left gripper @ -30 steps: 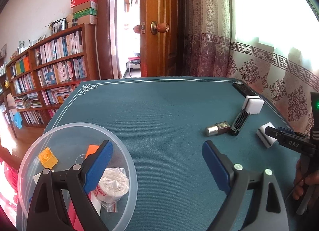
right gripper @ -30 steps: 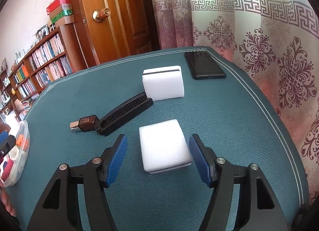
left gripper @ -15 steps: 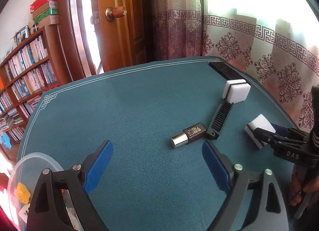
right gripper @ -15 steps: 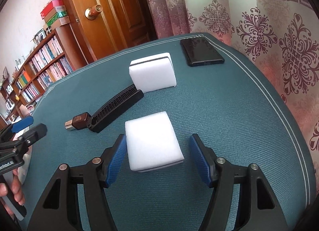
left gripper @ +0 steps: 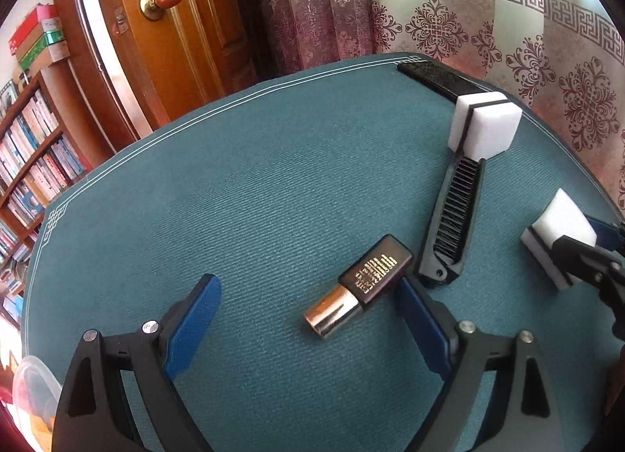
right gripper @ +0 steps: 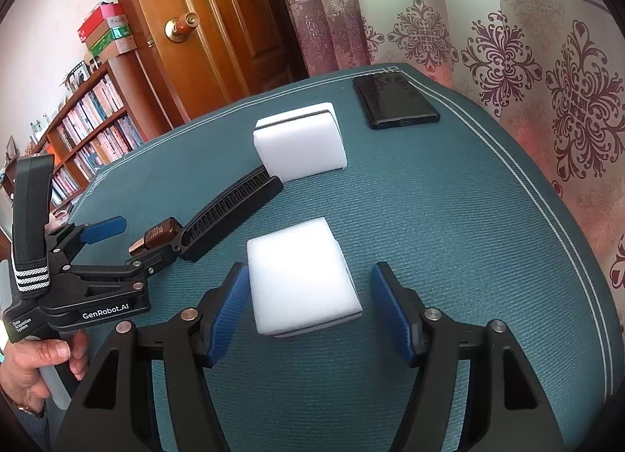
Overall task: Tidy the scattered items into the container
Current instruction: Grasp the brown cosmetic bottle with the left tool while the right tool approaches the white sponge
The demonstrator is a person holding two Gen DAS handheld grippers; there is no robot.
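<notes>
Desk (right gripper: 449, 217): teal ribbed cloth with a white line border, carrying every loose item listed below.

Left hand-held gripper (left gripper: 308, 319): spread wide, nothing between the blue pads, hanging low over the desk. The small brown bottle with a gold cap (left gripper: 359, 286) is lying on its side in the gap, its brown end close against the right-side pad; the jaws are sitting either side of it, probably so one squeeze can take it across its width.

Right hand-held gripper (right gripper: 308, 311): also spread, straddling the near white sponge (right gripper: 300, 276). The left pad is just beside the sponge's edge, possibly touching; the fisheye makes that hard to settle. The right pad is standing clearly apart. The sponge is lying flat and is not yet being pinched.

Black comb (right gripper: 230, 213): lying on the desk, one end next to the bottle, the other reaching to the far sponge.

Far white sponge (right gripper: 299, 141): standing on edge, at the comb's far end.

Black phone (right gripper: 394, 102): flat near the far corner, well apart from the rest.

Container (left gripper: 33, 393): a clear plastic tub, only its rim showing at the lower left edge of the left wrist view, well apart from both targets; contents are not readable here.

Status: four scattered items plus the phone are waiting on the desk; both grasps are lined up, neither closed.
</notes>
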